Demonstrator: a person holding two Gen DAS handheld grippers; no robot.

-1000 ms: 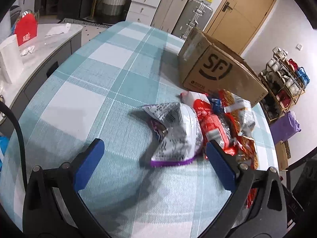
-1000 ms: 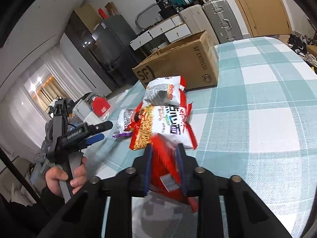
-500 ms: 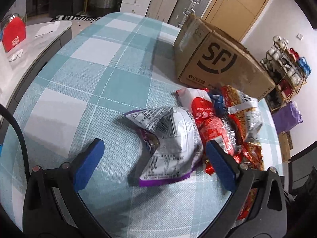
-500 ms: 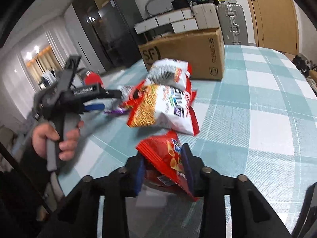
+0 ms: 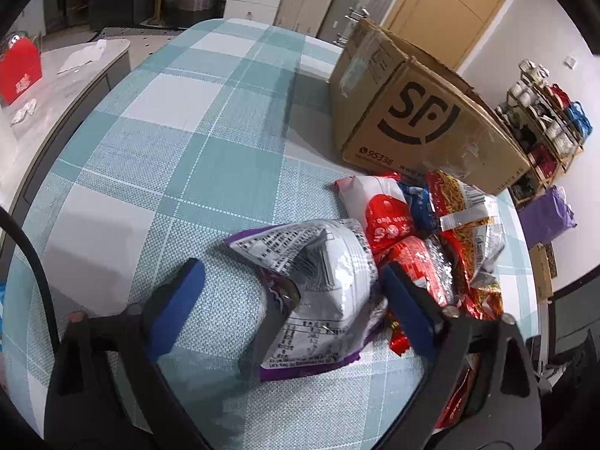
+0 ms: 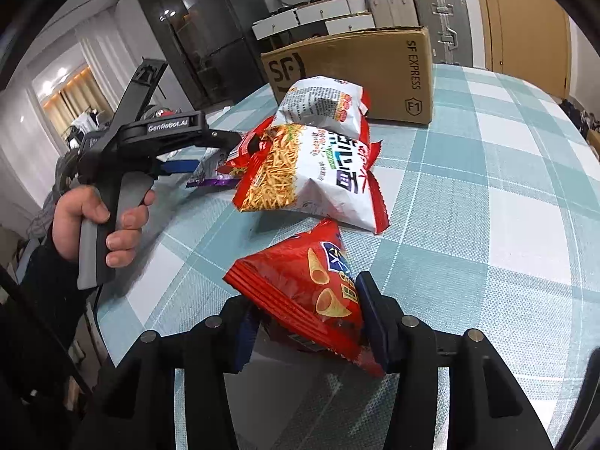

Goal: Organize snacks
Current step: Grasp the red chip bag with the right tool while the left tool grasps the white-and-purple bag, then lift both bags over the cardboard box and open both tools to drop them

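L gripper (image 5: pixel 292 300) over checked table (image 5: pixel 157 172), jaws just closing in but apart, straddling silver-purple bag (image 5: pixel 318 300), pads not pressing. R gripper (image 6: pixel 305 322) jaws just easing open, red cone-snack bag (image 6: pixel 303 288) between them, pads at its sides; grip unclear. Noodle-snack bag (image 6: pixel 311 176) beyond, near cardboard box (image 6: pixel 360 71).

The red cone-snack bag (image 6: pixel 311 292) hides its lower edge behind the right gripper's (image 6: pixel 307 332) fingers. Behind the noodle-snack bag (image 6: pixel 311 172), only 1 corner of the purple-edged bag (image 6: pixel 208 172) shows. Small print on that bag is unreadable.
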